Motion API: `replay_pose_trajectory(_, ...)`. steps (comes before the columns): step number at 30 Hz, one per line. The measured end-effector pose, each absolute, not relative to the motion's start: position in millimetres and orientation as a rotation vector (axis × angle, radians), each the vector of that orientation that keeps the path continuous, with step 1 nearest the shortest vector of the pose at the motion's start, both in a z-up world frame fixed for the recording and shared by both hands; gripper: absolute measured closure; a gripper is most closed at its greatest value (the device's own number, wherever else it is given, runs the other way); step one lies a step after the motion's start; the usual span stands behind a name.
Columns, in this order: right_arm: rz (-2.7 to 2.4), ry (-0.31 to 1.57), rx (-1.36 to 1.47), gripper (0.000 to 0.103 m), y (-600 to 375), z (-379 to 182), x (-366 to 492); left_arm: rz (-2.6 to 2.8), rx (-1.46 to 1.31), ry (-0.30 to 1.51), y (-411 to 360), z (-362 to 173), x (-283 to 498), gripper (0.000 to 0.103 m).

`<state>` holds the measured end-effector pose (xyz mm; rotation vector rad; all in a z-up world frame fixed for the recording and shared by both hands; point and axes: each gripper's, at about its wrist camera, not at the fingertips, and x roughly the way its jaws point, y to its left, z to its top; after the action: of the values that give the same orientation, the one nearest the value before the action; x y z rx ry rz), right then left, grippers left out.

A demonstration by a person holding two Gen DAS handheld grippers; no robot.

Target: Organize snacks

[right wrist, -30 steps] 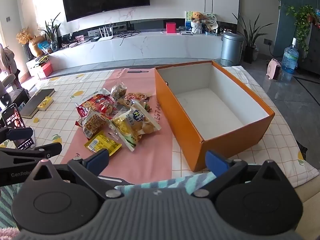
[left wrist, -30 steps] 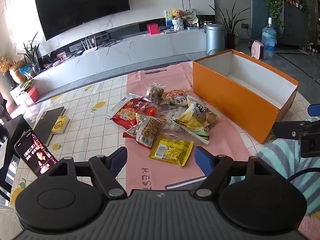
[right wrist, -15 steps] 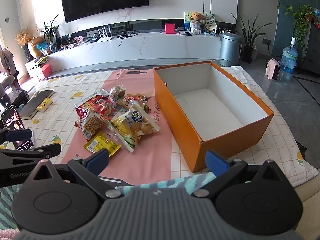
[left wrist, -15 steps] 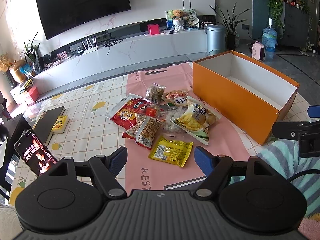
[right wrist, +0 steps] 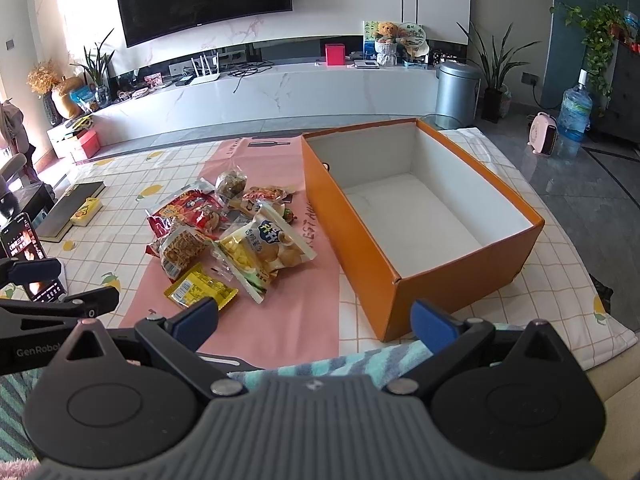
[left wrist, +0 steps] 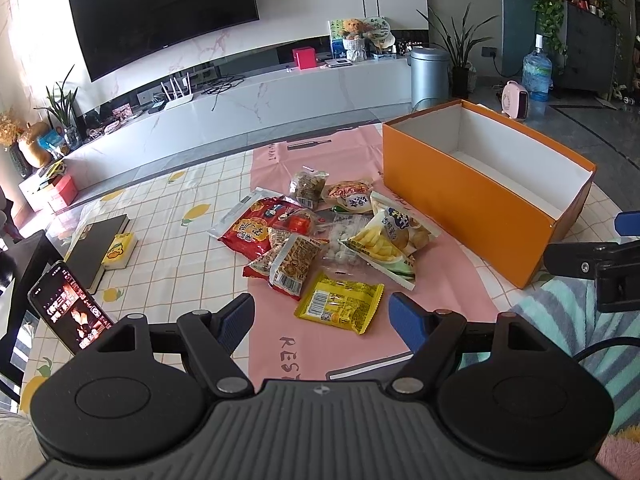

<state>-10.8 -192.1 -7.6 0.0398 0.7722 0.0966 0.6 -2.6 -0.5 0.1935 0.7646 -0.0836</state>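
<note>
Left gripper (left wrist: 322, 316) was wide open, nothing between its blue pads, held low over the near edge of the tabletop (left wrist: 168, 216). The yellow packet (left wrist: 340, 302) lay just ahead of it, between the finger lines but not touching. The rest of the snack pile (left wrist: 320, 232) sat further out on the pink mat (left wrist: 440, 276), w/ the orange box (left wrist: 472, 196) to the right of the pile, near but apart.

Right gripper (right wrist: 314, 318) was also wide open & empty. From its view the box (right wrist: 356, 232) stood straight ahead and slightly right, the pile ahead-left, yellow packet (right wrist: 200, 288) just past the left pad.

Count: 1 box, 1 pink mat, approx 8 snack packs, overlapping so exact no. hard to tell: yellow packet, red bag (left wrist: 250, 228), nut pack w/ barcode (left wrist: 294, 262), chips bag (left wrist: 390, 236), clear pack of white sweets (left wrist: 340, 240), small brown pack (left wrist: 307, 186), orange-white pack (left wrist: 352, 196), plus one partly hidden under the nut pack. Also 1 phone (left wrist: 70, 308), 1 dark book (left wrist: 98, 240), 1 small yellow box (left wrist: 118, 250) beside it.

Right view showed the box floor, white & bare; left view showed only its inner walls. Left view showed the right gripper's arm at the right edge; right view showed the left gripper's at the left edge.
</note>
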Motion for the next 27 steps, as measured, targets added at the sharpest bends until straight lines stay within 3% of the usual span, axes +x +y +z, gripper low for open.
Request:
replay_pose_trajectory(22,0.091,0.77,0.044,0.004,-193.3,-8.4,-9.5,-0.106,0.243,0.706,-8.2,0.7,-0.2,0.014)
replay_pose_trajectory(27,0.115,0.722,0.057,0.004,-193.6,-10.1,-11.2,-0.162,0.213,0.669,-5.4,3.6,0.3,0.03)
